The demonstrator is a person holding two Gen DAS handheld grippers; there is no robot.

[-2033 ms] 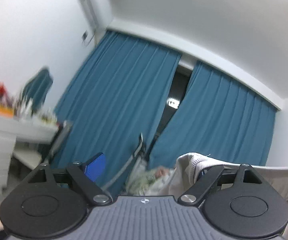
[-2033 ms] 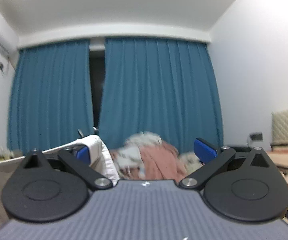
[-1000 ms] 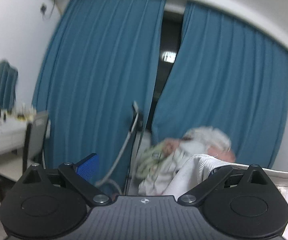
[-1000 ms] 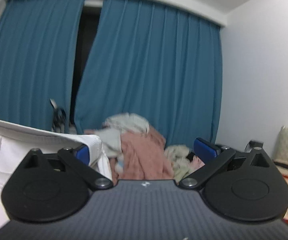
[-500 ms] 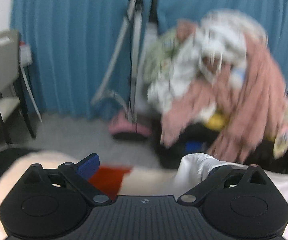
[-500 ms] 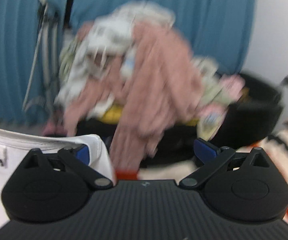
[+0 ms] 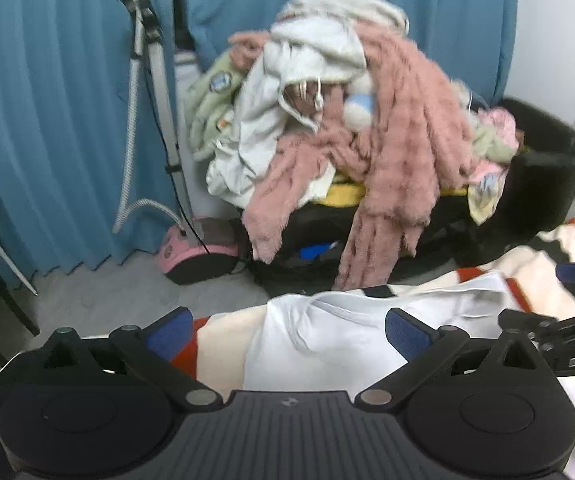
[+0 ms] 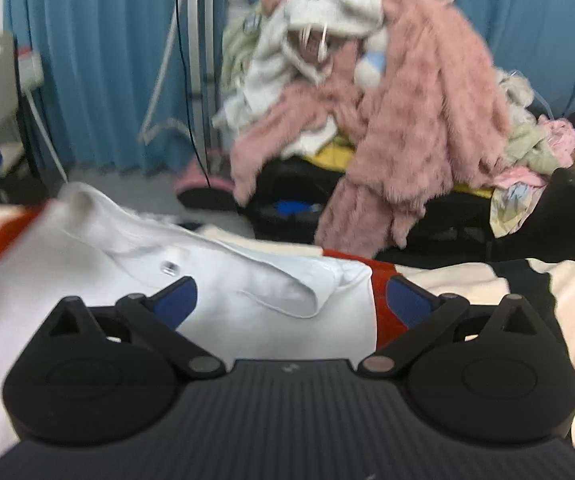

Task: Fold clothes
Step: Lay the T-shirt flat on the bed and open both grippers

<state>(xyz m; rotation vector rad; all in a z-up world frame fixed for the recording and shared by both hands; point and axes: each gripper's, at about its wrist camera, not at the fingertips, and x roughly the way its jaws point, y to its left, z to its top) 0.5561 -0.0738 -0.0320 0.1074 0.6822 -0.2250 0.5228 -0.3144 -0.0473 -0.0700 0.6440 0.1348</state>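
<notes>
Both my left gripper (image 7: pixel 285 330) and right gripper (image 8: pixel 289 298) have their jaws spread wide with nothing between them, hovering low over the one white shirt (image 8: pixel 223 300), which lies spread on the striped blanket (image 8: pixel 487 284) of the bed with its collar still rumpled. My worry is that if I close on that loose collar ridge I'd pinch blanket along with it, or drag the shirt askew and spoil the lay. I count two grippers, one shirt, one blanket, and one clothes pile (image 7: pixel 351 120) on the black chair (image 7: pixel 539 184) beyond.
</notes>
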